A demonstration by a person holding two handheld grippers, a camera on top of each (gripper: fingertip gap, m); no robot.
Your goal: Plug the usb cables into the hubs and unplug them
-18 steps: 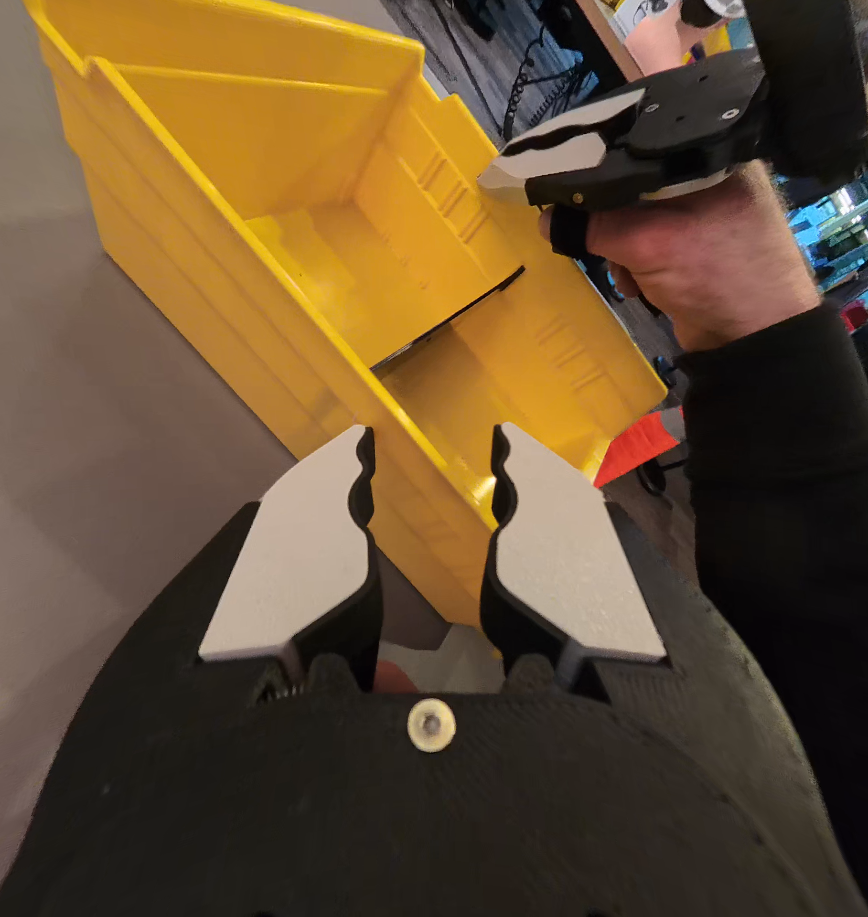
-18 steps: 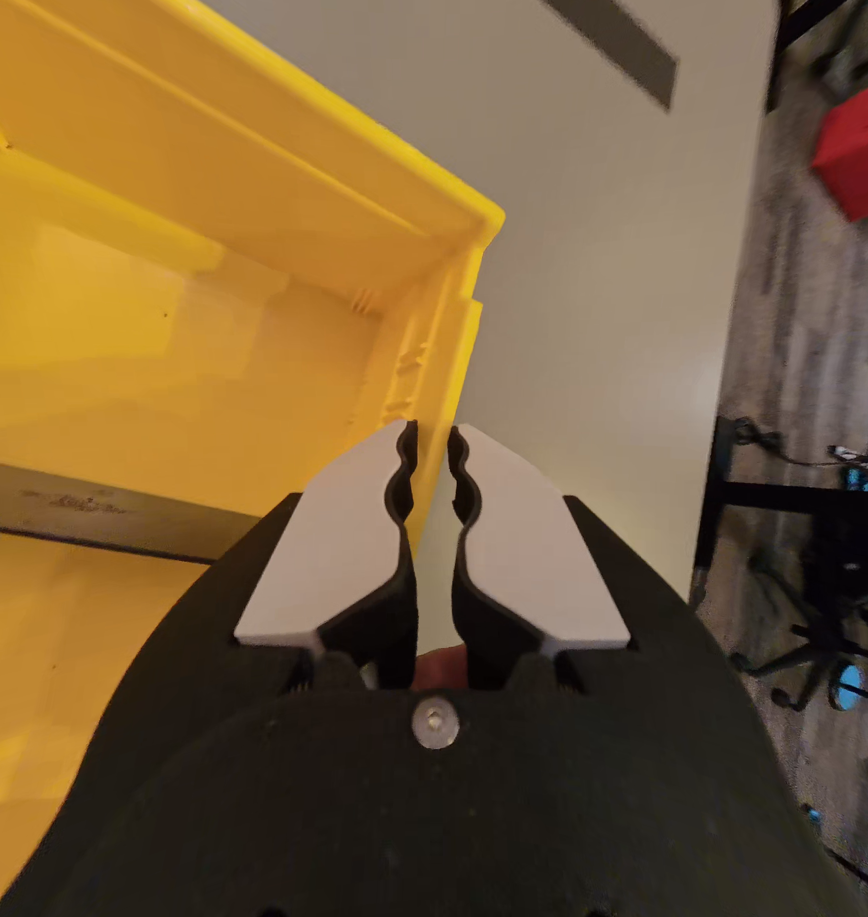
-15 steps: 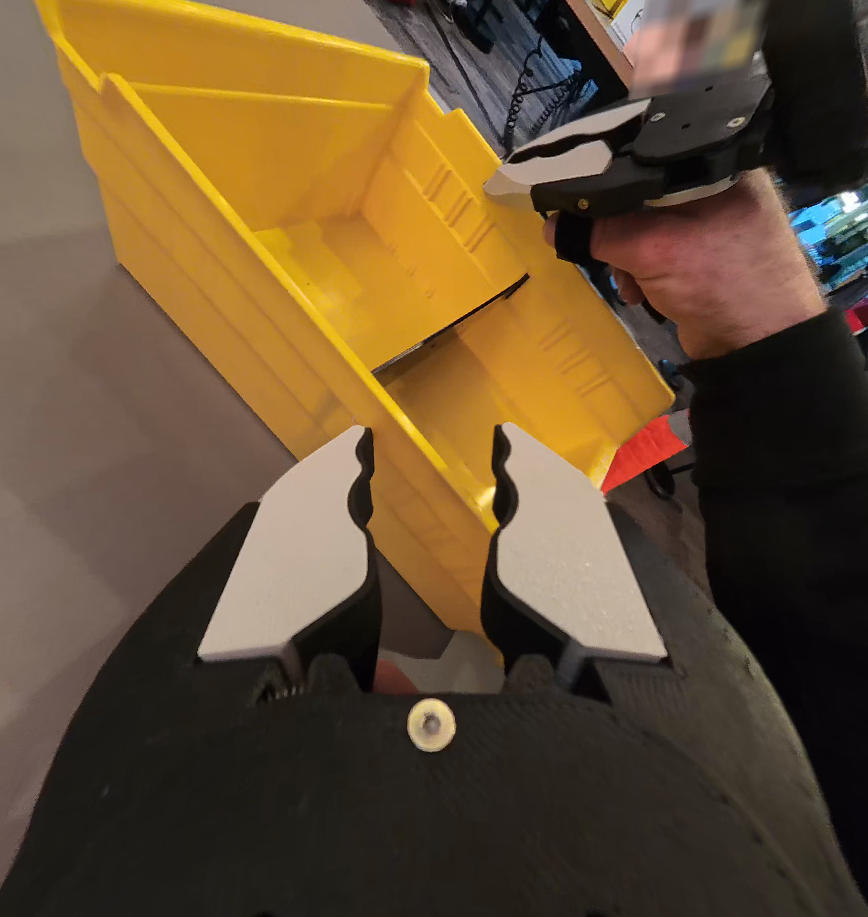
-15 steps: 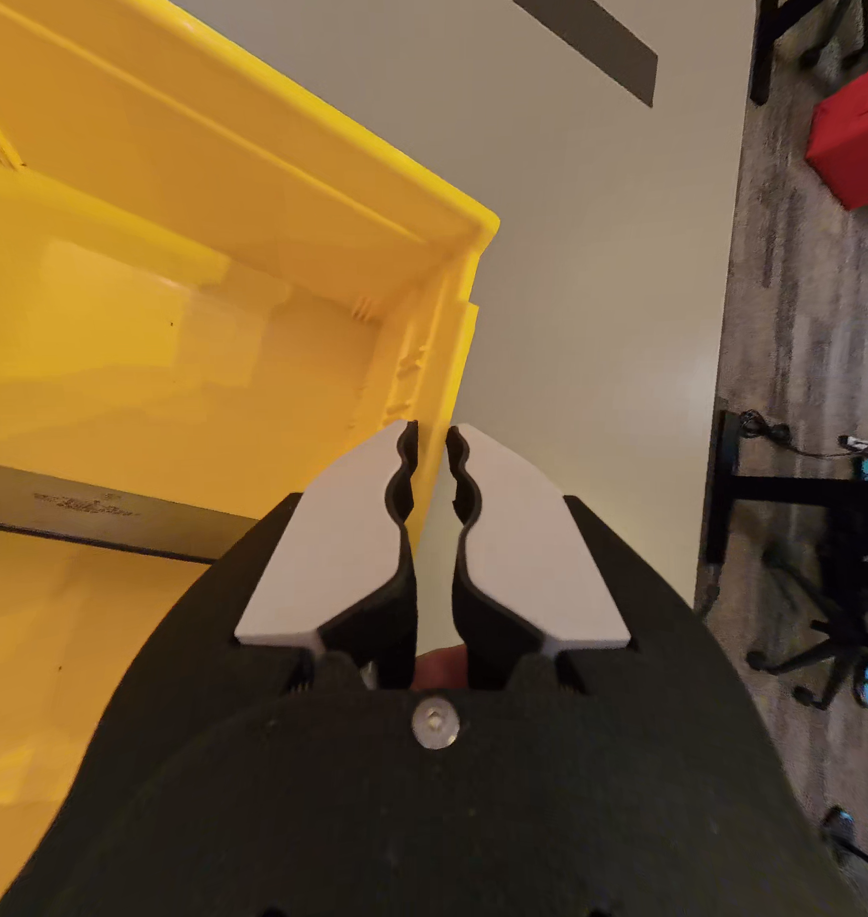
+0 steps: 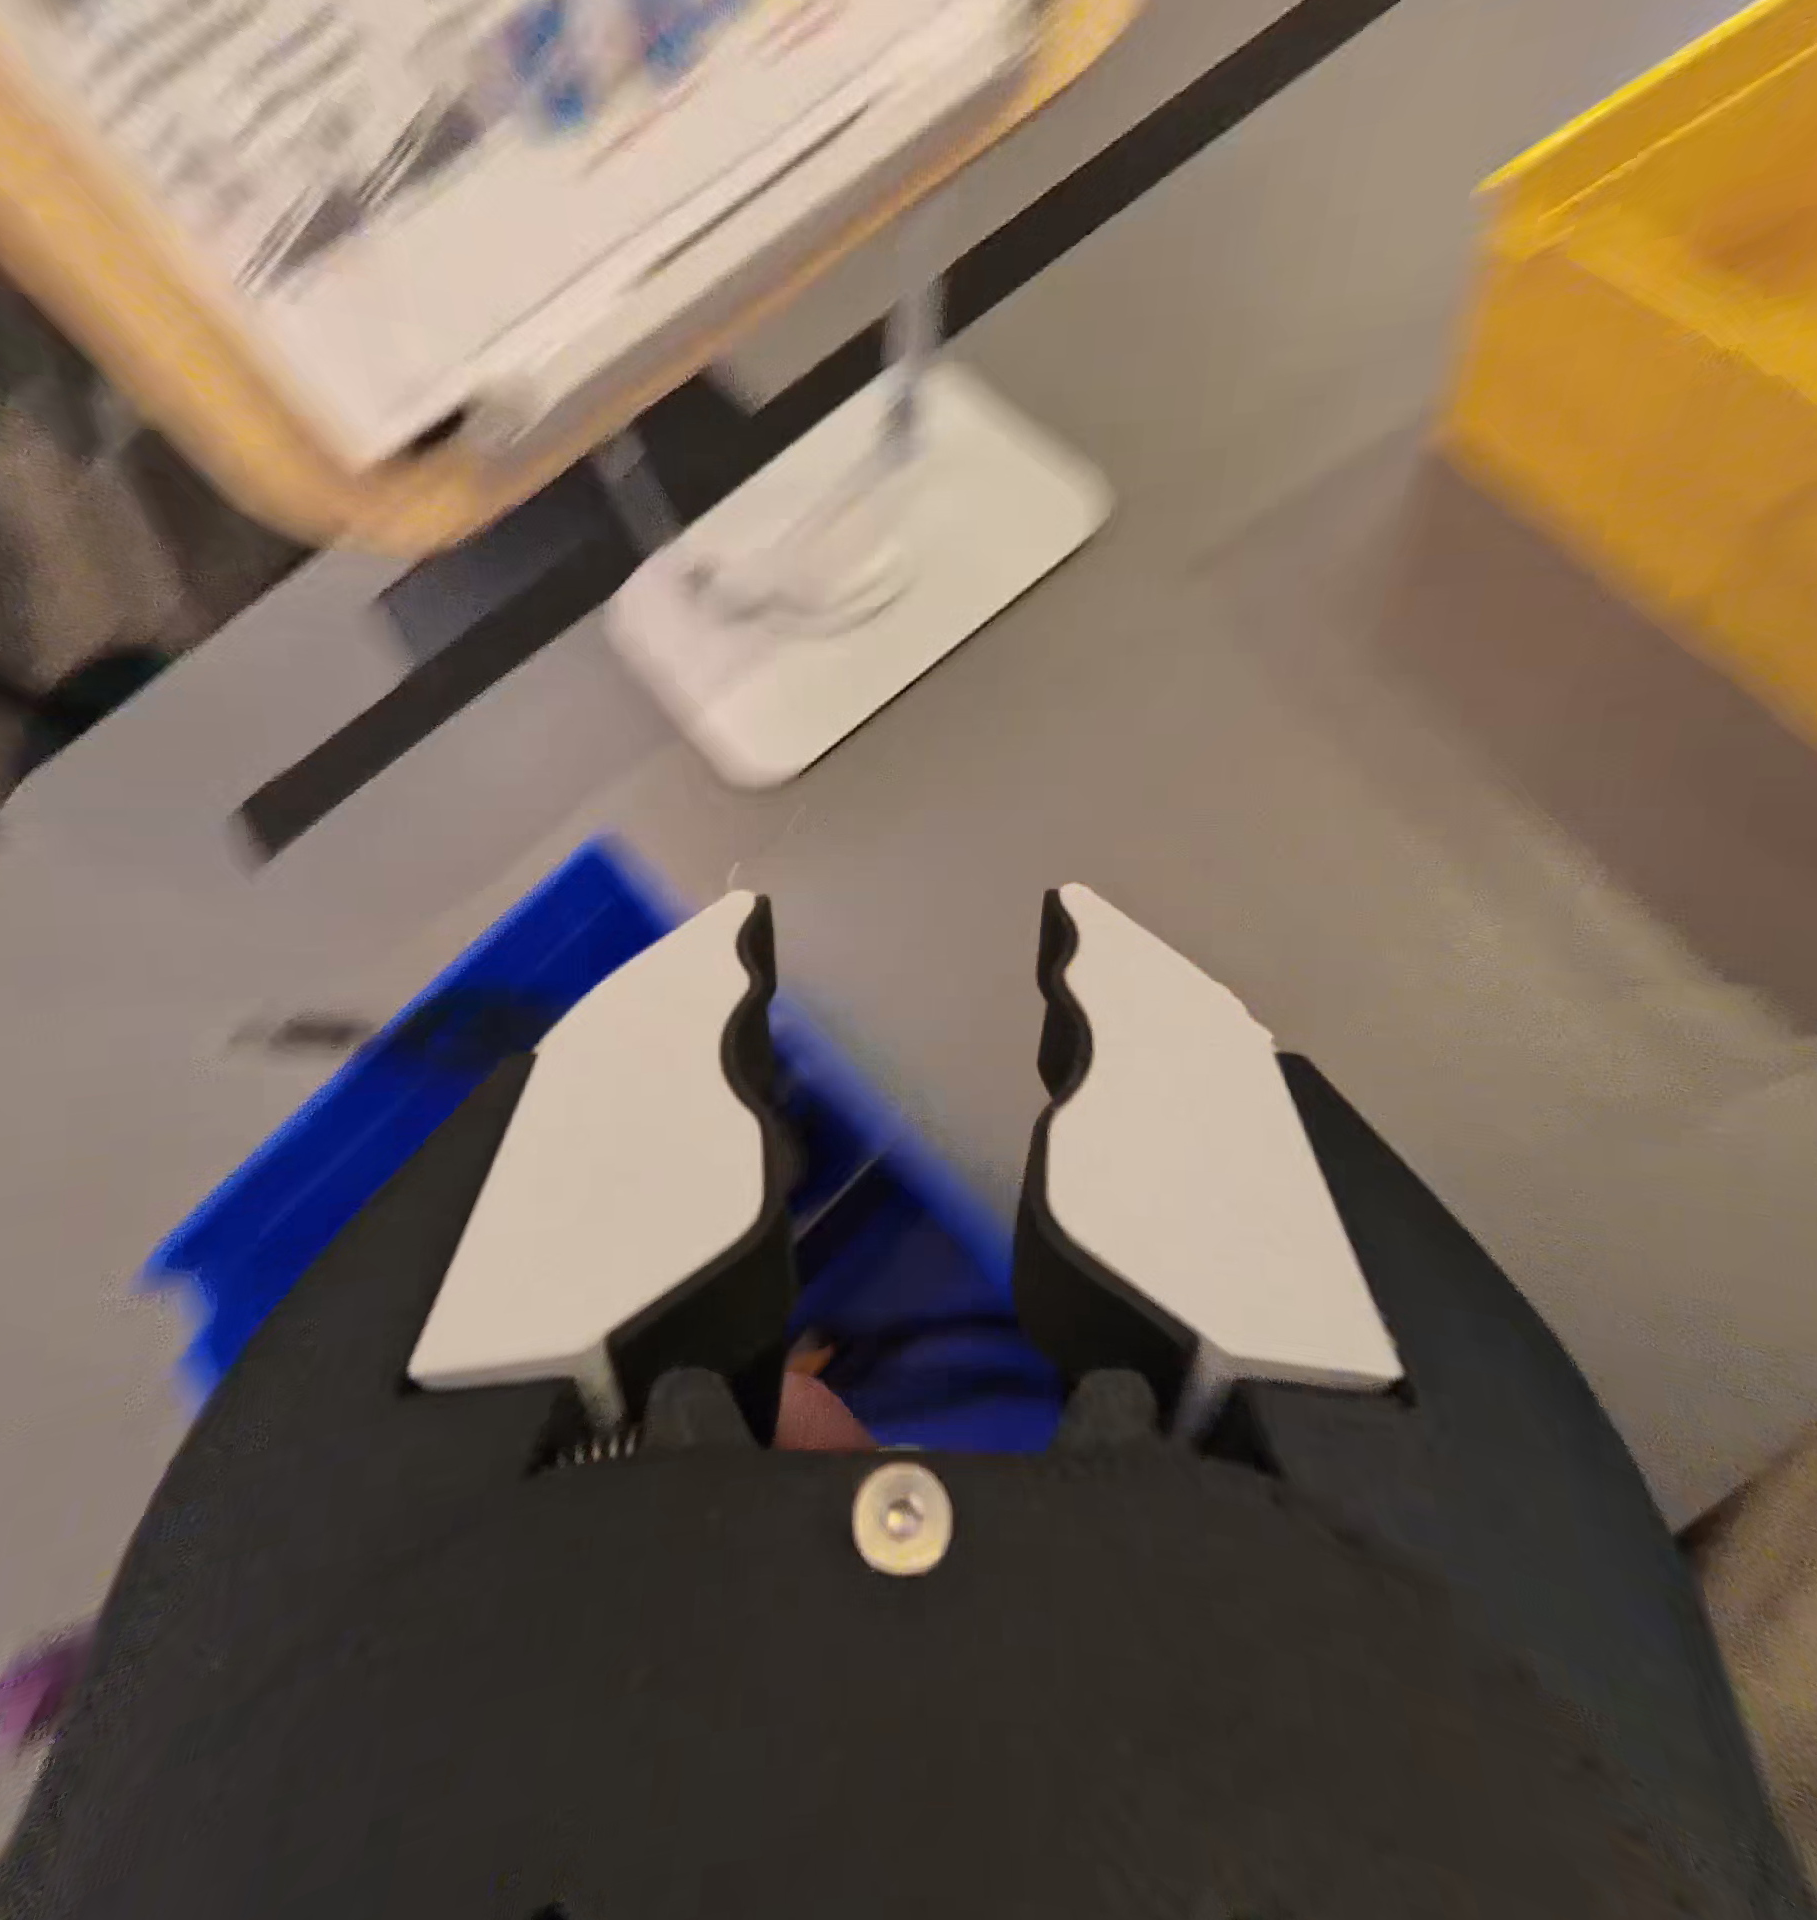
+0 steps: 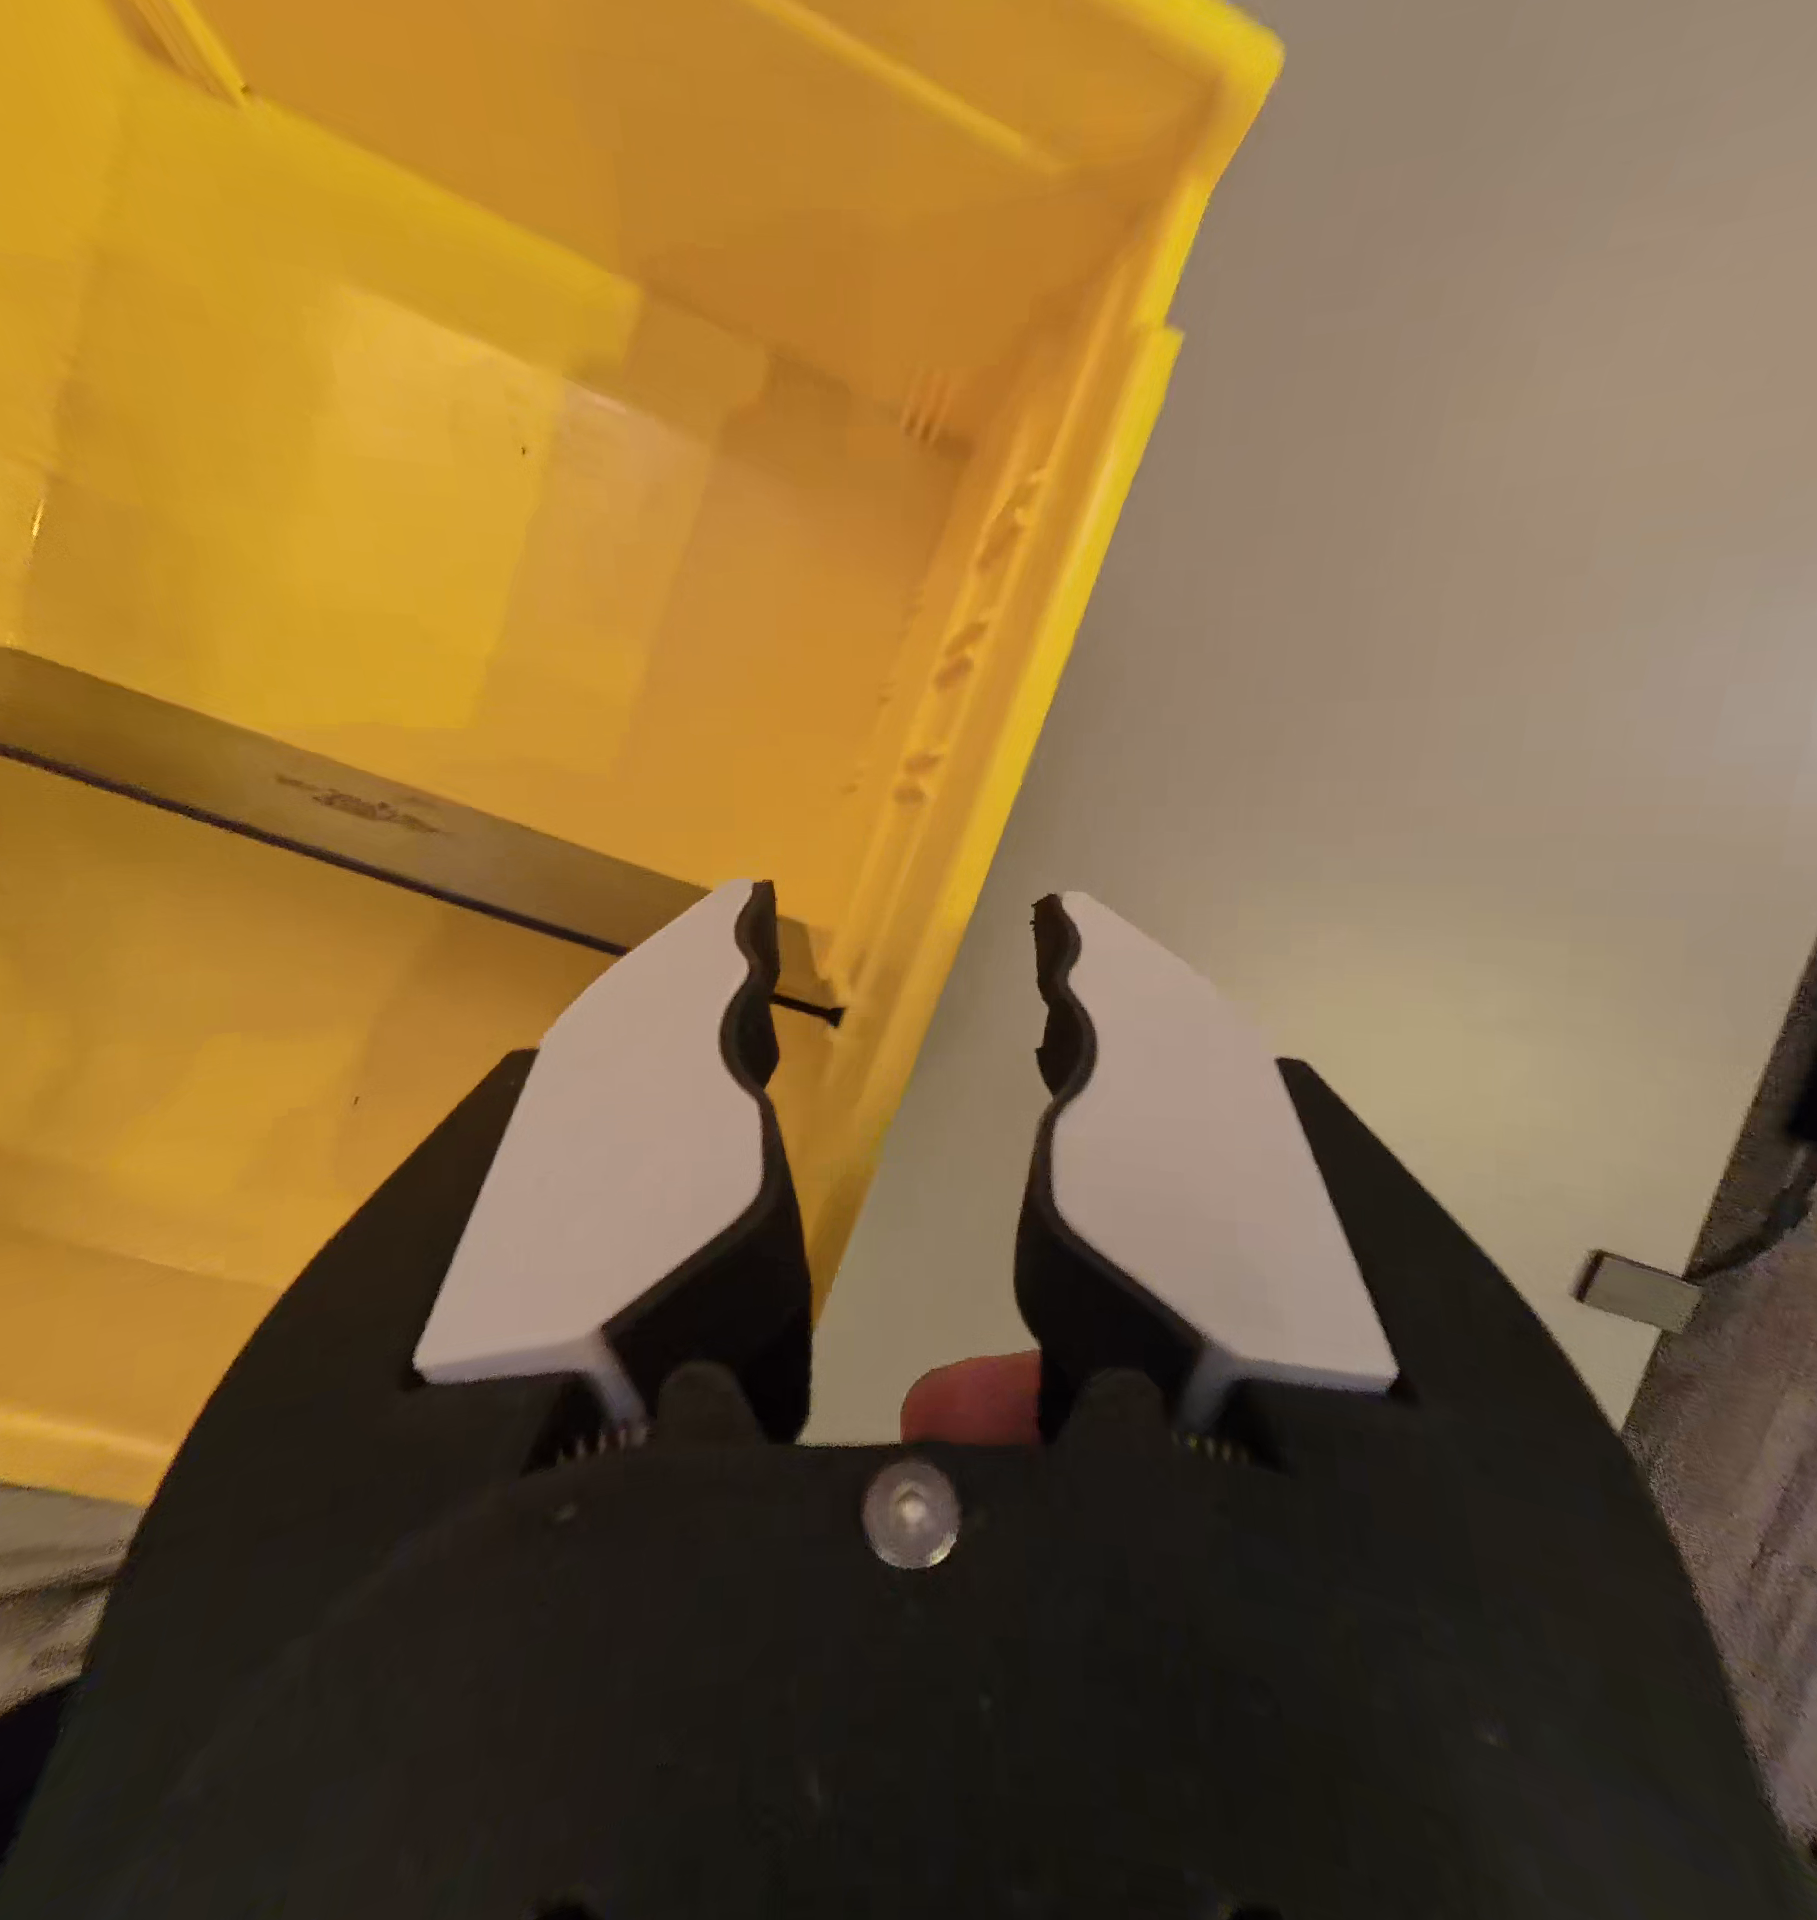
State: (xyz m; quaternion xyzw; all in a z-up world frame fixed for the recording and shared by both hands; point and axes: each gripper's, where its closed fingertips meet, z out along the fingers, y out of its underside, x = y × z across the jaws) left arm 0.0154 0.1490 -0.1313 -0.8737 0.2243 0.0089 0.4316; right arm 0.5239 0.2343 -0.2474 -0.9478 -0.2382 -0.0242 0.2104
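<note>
No USB cable or hub can be made out in either view. My left gripper (image 5: 906,909) is open and empty, above a blue bin (image 5: 384,1132) whose contents are blurred and mostly hidden behind the fingers. My right gripper (image 6: 902,912) is open and empty, over the right wall of a yellow bin (image 6: 1039,582). The yellow bin holds a dark divider (image 6: 291,800) and both compartments look empty. The same yellow bin (image 5: 1652,436) stands at the right in the left wrist view.
A white stand base (image 5: 862,592) carries a blurred printed sheet on a board (image 5: 488,187) at the back left of the grey table (image 5: 1299,883). A dark strip (image 5: 675,520) crosses the table. The table edge and floor (image 6: 1756,1455) lie to the right. The gap from one gripper's tips to the other's is roughly 55 cm.
My left gripper has swung away from the yellow bin to the left, over the blue bin. My right gripper has opened from nearly shut and moved slightly along the yellow bin's right wall.
</note>
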